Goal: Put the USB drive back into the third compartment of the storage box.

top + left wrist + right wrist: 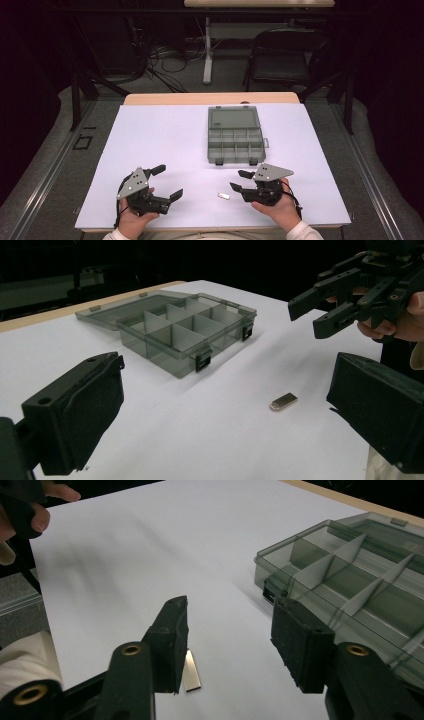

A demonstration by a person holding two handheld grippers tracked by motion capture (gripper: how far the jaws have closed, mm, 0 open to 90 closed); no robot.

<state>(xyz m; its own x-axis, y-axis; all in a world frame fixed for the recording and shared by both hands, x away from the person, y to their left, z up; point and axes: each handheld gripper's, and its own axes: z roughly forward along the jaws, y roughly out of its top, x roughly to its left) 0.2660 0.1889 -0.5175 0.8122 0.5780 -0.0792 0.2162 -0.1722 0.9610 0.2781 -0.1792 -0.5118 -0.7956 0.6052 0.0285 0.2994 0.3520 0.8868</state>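
Note:
An open grey compartment box [235, 145] lies right of the white table's middle, with its lid [232, 118] flat behind it. A small silver metal piece [223, 196] lies near the front edge, between the two hands. My left gripper [167, 182] is open at the front left, with nothing between its jaws. My right gripper [239, 180] is open too, just right of the piece and a little above the table. The left gripper view has the piece [283, 401], the box [187, 332] and the right gripper [306, 320]. The right gripper view has the piece [191, 672] partly behind its left jaw and the box [350, 580].
The white tabletop [165, 135] is bare to the left of the box. Beyond the table stand a black folding chair [282, 55] and another table's white leg [206, 50], with cables [165, 60] on the floor. A hand [30, 505] shows at the upper left of the right gripper view.

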